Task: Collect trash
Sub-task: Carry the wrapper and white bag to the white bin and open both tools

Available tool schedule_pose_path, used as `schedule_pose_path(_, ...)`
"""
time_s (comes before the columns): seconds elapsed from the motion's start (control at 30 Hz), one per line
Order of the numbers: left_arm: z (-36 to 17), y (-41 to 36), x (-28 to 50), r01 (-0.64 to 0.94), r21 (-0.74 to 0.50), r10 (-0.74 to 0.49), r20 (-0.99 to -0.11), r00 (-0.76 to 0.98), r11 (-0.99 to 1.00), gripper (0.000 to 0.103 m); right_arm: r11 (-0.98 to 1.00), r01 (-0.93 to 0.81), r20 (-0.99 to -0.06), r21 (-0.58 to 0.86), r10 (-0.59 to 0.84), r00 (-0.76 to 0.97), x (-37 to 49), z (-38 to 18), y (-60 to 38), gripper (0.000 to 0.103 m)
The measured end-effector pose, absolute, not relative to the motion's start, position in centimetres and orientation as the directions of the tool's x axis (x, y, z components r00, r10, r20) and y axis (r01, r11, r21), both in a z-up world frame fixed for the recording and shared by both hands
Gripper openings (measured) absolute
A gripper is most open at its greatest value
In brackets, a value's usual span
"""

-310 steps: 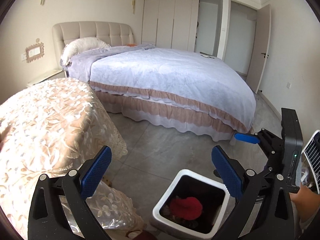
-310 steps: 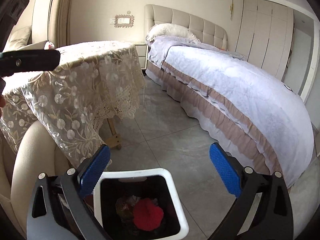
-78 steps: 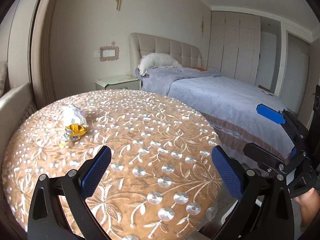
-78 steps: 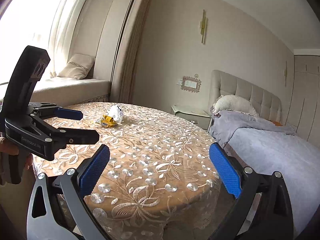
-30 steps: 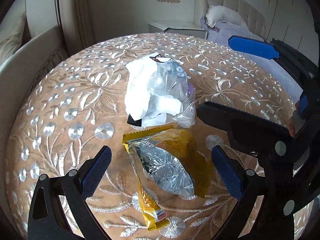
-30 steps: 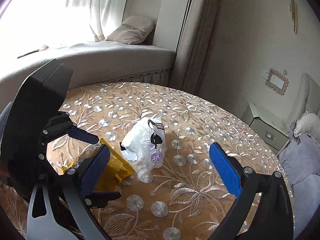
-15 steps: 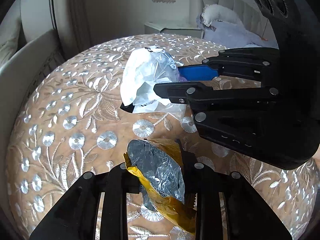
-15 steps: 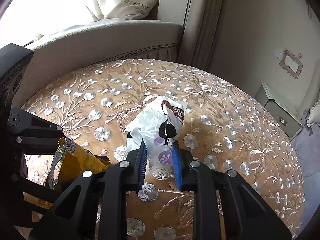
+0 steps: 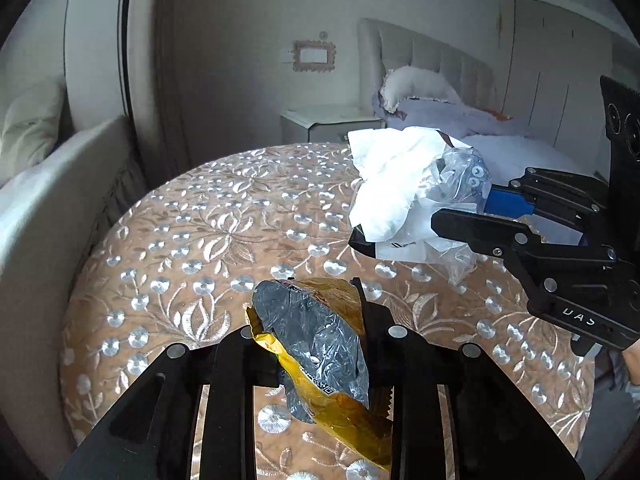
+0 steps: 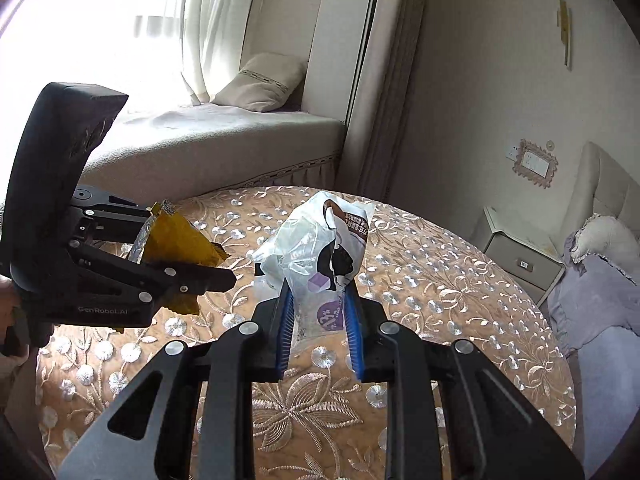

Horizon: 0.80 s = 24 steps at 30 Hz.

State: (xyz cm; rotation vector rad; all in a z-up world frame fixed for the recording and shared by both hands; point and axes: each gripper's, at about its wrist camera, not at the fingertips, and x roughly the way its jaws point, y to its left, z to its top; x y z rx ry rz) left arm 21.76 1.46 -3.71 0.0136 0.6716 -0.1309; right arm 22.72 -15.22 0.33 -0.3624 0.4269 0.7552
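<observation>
Both grippers are above the round desk (image 9: 208, 240) with its embroidered cloth. The left gripper (image 9: 316, 344) has its jaws clamped on a yellow snack wrapper (image 9: 320, 344), lifted clear of the cloth. Just to its right, the right gripper (image 10: 318, 312) has its jaws closed on a crumpled white plastic bag (image 10: 320, 248), also raised off the desk. A bed (image 9: 500, 140) stands behind.

Right gripper (image 10: 318, 316) clamps white wrapper (image 10: 320, 248) (table (image 10: 440, 320) below).

The left gripper (image 10: 224, 276) body reads "GenRobot.AI". The plastic bag (image 10: 320, 252) shows "12%" on a purple patch; its other print is too small to read.
</observation>
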Motion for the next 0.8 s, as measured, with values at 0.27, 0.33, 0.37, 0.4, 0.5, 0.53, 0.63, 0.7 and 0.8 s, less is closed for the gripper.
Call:
schedule_pose_path(0.27, -1.9, -1.3, 16.5, 0.187, -0.036, -0.175, -0.562, 0.808, 0.982, 0.025, 0.74, -0.64, -0.473, -0.208, 0.496, 0.728, 15.3, 1.2, -18.8, 0.025)
schedule_pose_path(0.33, -1.6, -2.2, 15.1, 0.206, -0.041, -0.195, -0.547, 0.814, 0.978, 0.025, 0.756, -0.618, -0.471, -0.216, 0.473, 0.744, 13.6, 1.0, -19.8, 0.025)
schedule_pose_path(0.37, -1.5, -2.6, 14.5, 0.216, -0.039, -0.203, -0.533, 0.821, 0.976, 0.025, 0.767, -0.607, -0.469, -0.209, 0.467, 0.75, 12.7, 0.9, -20.5, 0.025)
schedule_pose_path(0.4, -1.4, -3.2, 13.9, 0.225, -0.035, -0.21, -0.523, 0.826, 0.974, 0.025, 0.778, -0.595, -0.463, -0.204, 0.459, 0.759, 11.7, 0.9, -21.1, 0.025)
schedule_pose_path(0.5, -1.2, -5.1, 12.1, 0.268, -0.033, -0.249, -0.487, 0.837, 0.963, 0.025, 0.811, -0.546, -0.436, -0.212, 0.421, 0.795, 8.8, 0.9, -22.8, 0.025)
schedule_pose_path(0.53, -1.1, -6.0, 11.3, 0.283, -0.03, -0.262, -0.478, 0.838, 0.959, 0.025, 0.822, -0.529, -0.427, -0.212, 0.409, 0.807, 7.9, 1.0, -23.4, 0.025)
schedule_pose_path(0.63, -1.2, -8.6, 9.9, 0.338, -0.017, -0.306, -0.47, 0.828, 0.941, 0.025, 0.853, -0.482, -0.402, -0.199, 0.378, 0.834, 5.3, 1.0, -25.3, 0.025)
schedule_pose_path(0.7, -1.2, -10.2, 8.9, 0.374, -0.019, -0.341, -0.46, 0.82, 0.927, 0.025, 0.874, -0.449, -0.395, -0.188, 0.351, 0.849, 4.0, 1.0, -26.6, 0.025)
schedule_pose_path(0.8, -1.2, -12.7, 7.6, 0.429, -0.015, -0.389, -0.452, 0.803, 0.903, 0.025, 0.9, -0.398, -0.389, -0.178, 0.307, 0.869, 1.8, 0.7, -28.6, 0.025)
